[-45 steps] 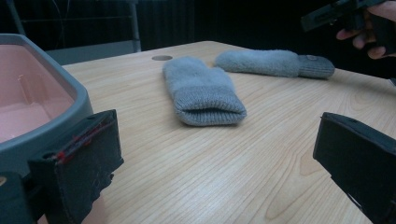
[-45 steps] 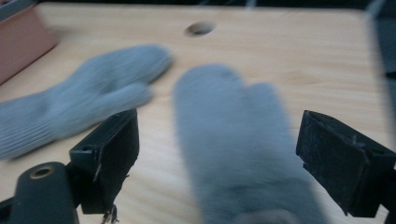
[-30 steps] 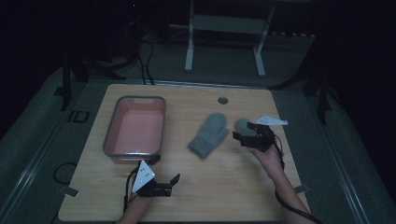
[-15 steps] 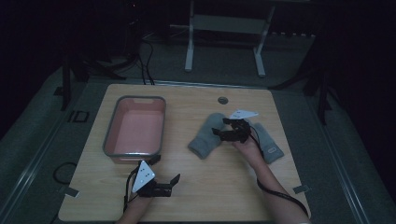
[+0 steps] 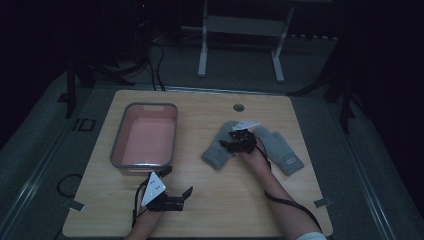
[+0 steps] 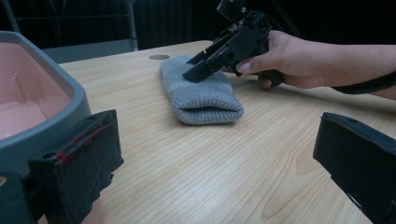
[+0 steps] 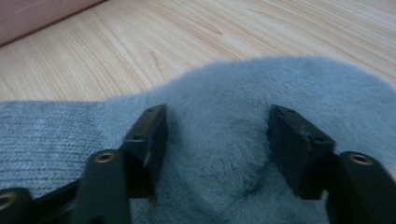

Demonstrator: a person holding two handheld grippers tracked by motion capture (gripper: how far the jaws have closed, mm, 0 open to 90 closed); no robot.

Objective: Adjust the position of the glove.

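I have swung my right gripper (image 5: 235, 143) left off the far-right mitten (image 5: 281, 149) onto the grey mitten (image 5: 218, 148) at table centre; its jaws stand apart, pressed into the wool but not yet closed. My left gripper (image 5: 176, 192) waits near, jaws wide and empty, beside the pink tray (image 5: 144, 141). A pickup looks imminent.
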